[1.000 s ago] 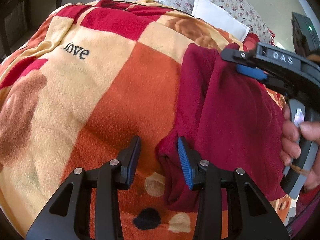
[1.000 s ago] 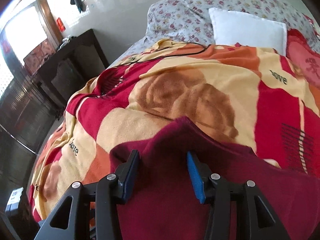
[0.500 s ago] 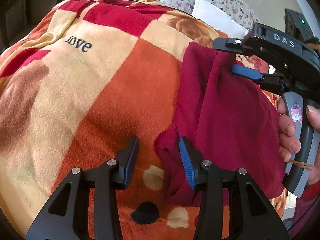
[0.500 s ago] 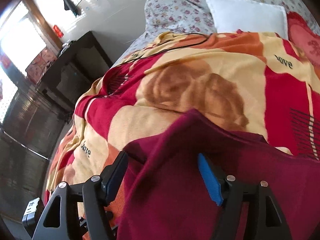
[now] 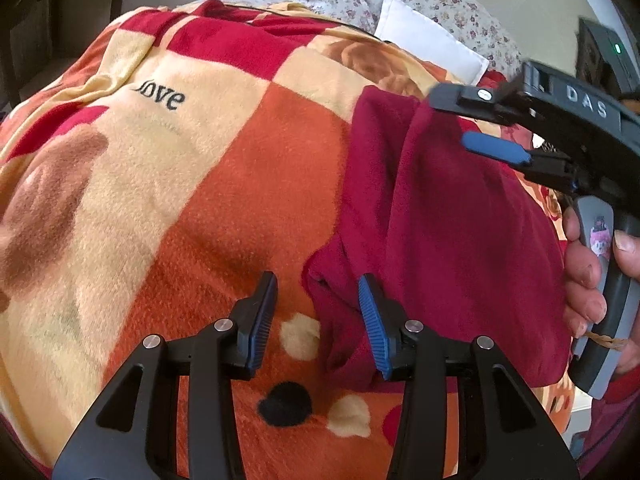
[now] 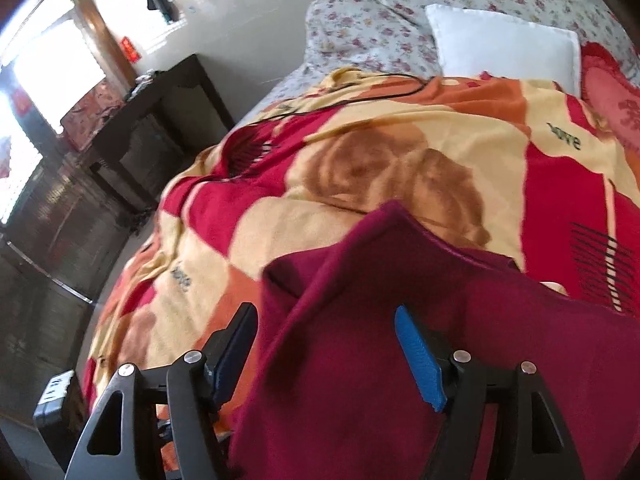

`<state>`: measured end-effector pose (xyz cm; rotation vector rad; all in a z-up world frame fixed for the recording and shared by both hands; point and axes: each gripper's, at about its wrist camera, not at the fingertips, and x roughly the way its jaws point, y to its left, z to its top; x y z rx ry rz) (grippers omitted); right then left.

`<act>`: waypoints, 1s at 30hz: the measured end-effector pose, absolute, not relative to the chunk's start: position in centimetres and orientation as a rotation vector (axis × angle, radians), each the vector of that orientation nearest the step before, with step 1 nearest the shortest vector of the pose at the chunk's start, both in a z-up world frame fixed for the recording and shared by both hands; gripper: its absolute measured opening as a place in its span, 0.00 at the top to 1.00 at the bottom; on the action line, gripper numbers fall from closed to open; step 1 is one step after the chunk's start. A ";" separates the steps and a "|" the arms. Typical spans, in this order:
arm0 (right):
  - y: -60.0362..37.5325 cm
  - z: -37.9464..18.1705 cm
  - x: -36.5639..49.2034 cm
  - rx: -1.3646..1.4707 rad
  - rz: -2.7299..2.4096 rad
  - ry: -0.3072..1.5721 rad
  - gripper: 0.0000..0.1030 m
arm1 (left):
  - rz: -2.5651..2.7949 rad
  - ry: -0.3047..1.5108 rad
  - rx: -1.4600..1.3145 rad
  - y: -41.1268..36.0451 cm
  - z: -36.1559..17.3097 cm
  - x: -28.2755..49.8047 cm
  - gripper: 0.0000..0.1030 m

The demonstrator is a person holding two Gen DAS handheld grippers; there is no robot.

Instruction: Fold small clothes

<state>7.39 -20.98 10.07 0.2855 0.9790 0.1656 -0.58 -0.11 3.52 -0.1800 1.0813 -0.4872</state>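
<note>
While the dark maroon knit garment lies on the orange-and-red fleece blanket, both grippers gape: left gripper at its near corner, right gripper straddling its raised edge. Pinching comes next.

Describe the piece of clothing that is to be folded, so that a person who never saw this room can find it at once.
Look at the bed covered by the big checked blanket in orange, cream and red, printed with the word "love". On its near right part lies the maroon garment, under both open grippers. It is the only plain dark-red cloth there, with no pattern or lettering.
</note>
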 end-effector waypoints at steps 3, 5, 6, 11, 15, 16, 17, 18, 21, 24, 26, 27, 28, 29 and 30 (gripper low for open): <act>-19.0 9.4 7.8 0.213 0.161 1.013 0.52 | -0.492 1.071 -0.180 0.0 3.8 -0.9 0.59; -17.6 8.0 8.5 0.138 0.115 1.059 0.60 | -0.491 1.067 -0.179 0.3 3.9 -1.0 0.59; -17.4 7.6 8.7 0.111 0.095 1.063 0.65 | -0.490 1.066 -0.178 0.6 4.0 -1.1 0.59; -18.2 8.5 8.4 0.159 0.119 1.023 0.92 | -0.485 1.069 -0.193 1.8 3.9 -1.2 0.59; -17.8 8.4 8.8 0.166 0.137 1.021 0.93 | -0.482 1.067 -0.216 2.2 4.0 -1.2 0.59; -17.7 8.2 8.9 0.168 0.142 1.016 0.93 | -0.482 1.066 -0.219 2.2 4.1 -1.3 0.59; -17.5 8.0 9.0 0.181 0.154 1.013 0.93 | -0.483 1.065 -0.218 2.2 4.1 -1.4 0.59; -17.3 7.6 9.1 0.186 0.164 1.016 0.93 | -0.486 1.064 -0.213 2.2 4.2 -1.5 0.59; -17.2 6.3 9.4 0.191 0.155 1.030 0.93 | -0.491 1.064 -0.191 1.9 4.3 -1.7 0.59; -18.5 6.9 8.9 0.272 0.186 1.011 0.86 | -0.501 1.063 -0.187 1.7 4.3 -1.7 0.59; -19.0 8.0 8.3 0.279 0.203 0.989 0.56 | -0.501 1.069 -0.187 1.4 4.1 -1.5 0.59; -19.1 8.5 8.0 0.270 0.193 0.981 0.42 | -0.502 1.073 -0.189 1.4 4.0 -1.5 0.59; -19.2 9.0 7.7 0.247 0.164 0.975 0.39 | -0.502 1.075 -0.192 1.4 3.9 -1.4 0.59; -19.2 9.4 7.6 0.225 0.142 0.976 0.38 | -0.503 1.076 -0.196 1.4 3.9 -1.3 0.59; -19.1 9.8 7.6 0.194 0.117 0.982 0.38 | -0.506 1.075 -0.203 1.4 3.9 -1.3 0.59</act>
